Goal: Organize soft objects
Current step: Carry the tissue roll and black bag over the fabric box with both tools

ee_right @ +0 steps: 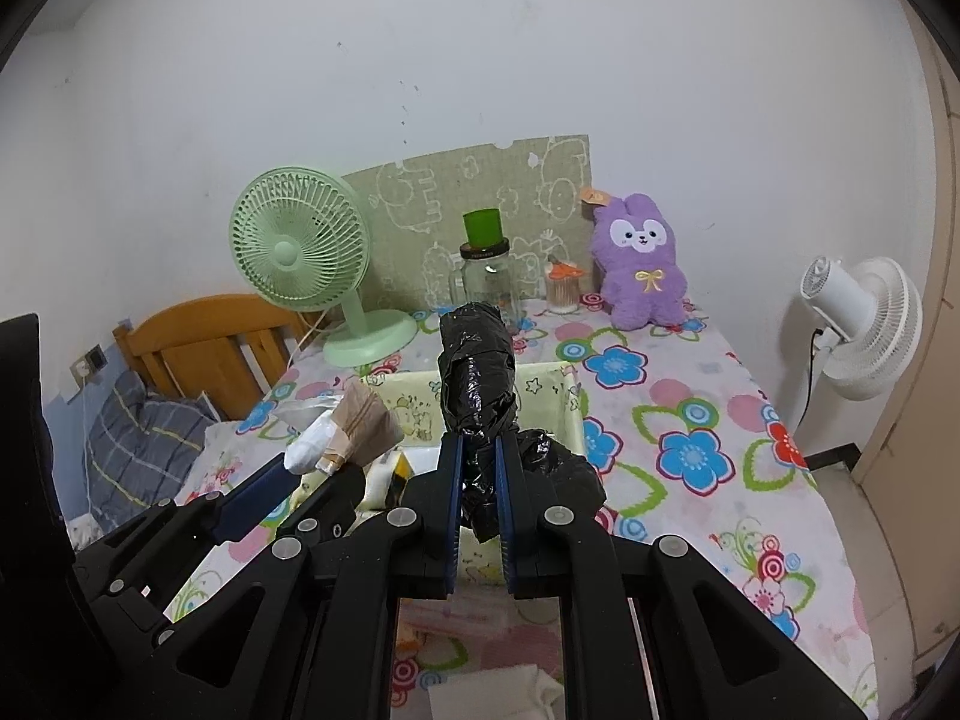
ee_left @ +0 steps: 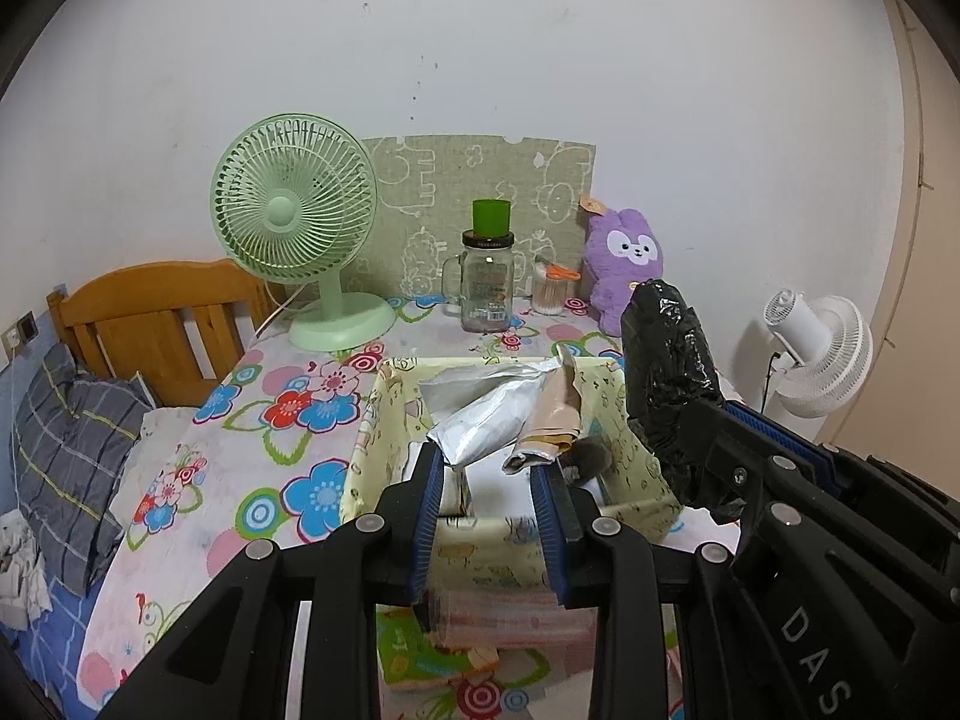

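Observation:
A pale yellow fabric bin (ee_left: 366, 420) stands on the flowered table; it also shows in the right wrist view (ee_right: 573, 402). My left gripper (ee_left: 489, 468) is shut on a silver foil pouch (ee_left: 480, 420) bundled with a tan pouch (ee_left: 555, 414), held over the bin. The bundle shows in the right wrist view (ee_right: 354, 420). My right gripper (ee_right: 480, 456) is shut on a black plastic-wrapped roll (ee_right: 477, 372), held upright over the bin; it shows at the right in the left wrist view (ee_left: 666, 360). A purple plush bunny (ee_right: 639, 261) sits at the table's back.
A green desk fan (ee_left: 300, 222), a glass jar with a green cup on it (ee_left: 487, 282) and a cotton-swab jar (ee_left: 549, 294) stand at the back. A white fan (ee_right: 864, 324) stands right of the table. A bed with a plaid pillow (ee_left: 66, 438) lies left.

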Demonstrator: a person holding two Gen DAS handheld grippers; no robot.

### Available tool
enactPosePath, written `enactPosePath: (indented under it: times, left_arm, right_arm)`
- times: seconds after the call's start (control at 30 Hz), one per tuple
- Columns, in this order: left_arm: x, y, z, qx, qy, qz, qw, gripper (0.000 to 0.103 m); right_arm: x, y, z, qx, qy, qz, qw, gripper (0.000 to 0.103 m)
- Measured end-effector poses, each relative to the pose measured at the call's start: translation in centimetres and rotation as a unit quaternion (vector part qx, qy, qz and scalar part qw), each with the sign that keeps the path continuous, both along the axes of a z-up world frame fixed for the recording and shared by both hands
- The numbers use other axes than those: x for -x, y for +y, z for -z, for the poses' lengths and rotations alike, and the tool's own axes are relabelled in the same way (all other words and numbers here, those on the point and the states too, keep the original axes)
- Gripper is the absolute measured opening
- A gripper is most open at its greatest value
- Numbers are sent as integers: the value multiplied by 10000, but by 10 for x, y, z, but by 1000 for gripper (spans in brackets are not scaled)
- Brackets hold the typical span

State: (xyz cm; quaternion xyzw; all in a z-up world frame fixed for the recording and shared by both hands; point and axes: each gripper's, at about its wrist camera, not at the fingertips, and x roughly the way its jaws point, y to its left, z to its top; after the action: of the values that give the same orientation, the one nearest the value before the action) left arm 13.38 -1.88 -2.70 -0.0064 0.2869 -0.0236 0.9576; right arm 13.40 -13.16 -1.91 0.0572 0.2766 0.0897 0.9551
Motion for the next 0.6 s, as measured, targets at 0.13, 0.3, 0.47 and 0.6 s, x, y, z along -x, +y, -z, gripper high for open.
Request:
enactPosePath:
  times: [0.13,0.3,0.47,0.6]
  left_arm:
    - [-15,-1,3,-1,55,-11,10000,29]
    - [-35,-1,7,16,131,12,9999,30]
    - [-52,1,12,84,223,60,9997,30]
    - [-66,2,17,83,309,79,9995,30]
  right_arm:
    - [-15,0,2,-4,49,-19,10000,14]
    - [-36,0,6,-41,150,-80,9998,14]
    - [-58,2,12,-104,278,-193,9994,14]
    - [-74,3,17,-79,364,-204,9991,14]
